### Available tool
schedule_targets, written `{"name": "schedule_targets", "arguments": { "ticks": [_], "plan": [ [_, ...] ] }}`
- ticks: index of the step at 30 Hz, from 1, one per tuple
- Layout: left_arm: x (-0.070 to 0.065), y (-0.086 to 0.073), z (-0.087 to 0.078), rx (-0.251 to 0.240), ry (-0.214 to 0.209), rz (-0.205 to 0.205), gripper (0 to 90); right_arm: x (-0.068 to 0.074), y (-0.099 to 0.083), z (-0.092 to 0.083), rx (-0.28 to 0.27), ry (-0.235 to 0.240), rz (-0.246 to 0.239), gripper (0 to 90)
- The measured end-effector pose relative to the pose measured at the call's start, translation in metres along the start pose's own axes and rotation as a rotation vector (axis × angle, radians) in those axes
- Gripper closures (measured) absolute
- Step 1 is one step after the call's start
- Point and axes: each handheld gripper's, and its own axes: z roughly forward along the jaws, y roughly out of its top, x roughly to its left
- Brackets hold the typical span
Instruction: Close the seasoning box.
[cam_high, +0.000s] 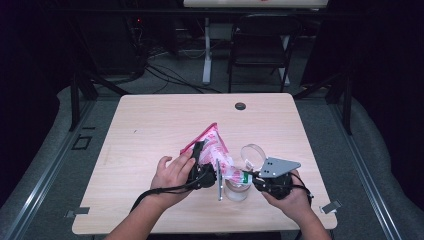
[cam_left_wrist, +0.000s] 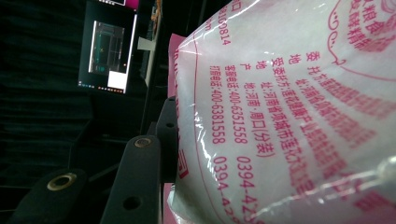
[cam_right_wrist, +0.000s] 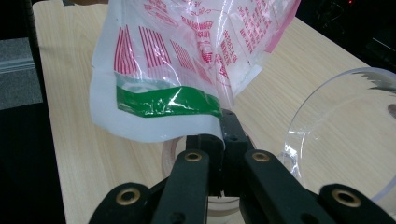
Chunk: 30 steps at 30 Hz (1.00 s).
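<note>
High view: my left gripper (cam_high: 204, 165) holds the red-printed bag (cam_high: 212, 145) tilted over the clear jar (cam_high: 236, 190) near the table's (cam_high: 150, 125) front edge. My right gripper (cam_right_wrist: 219, 154), jaws clamped tight, pinches the bag's green-striped corner (cam_right_wrist: 168, 102) just above the jar mouth. Lid (cam_high: 253, 152) is already off, beside the jar. Pour looks set up; can't tell whether any contents have gone in yet.

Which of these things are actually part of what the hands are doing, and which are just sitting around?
In use:
- bag with white contents, held by the left gripper
- right gripper, pinching the bag's corner
- jar below the bag
- clear lid beside it

Lying about:
- chair behind the table
- floor cables
</note>
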Motion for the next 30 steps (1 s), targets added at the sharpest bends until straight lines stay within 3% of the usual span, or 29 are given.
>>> {"name": "schedule_targets", "arguments": {
  "ticks": [30],
  "plan": [
    [0.0015, 0.0023, 0.0012, -0.008, 0.016, 0.002, 63.5, -0.0004, -0.0005, -0.0002, 0.008, 0.0, -0.007, 90.0]
  ]
}}
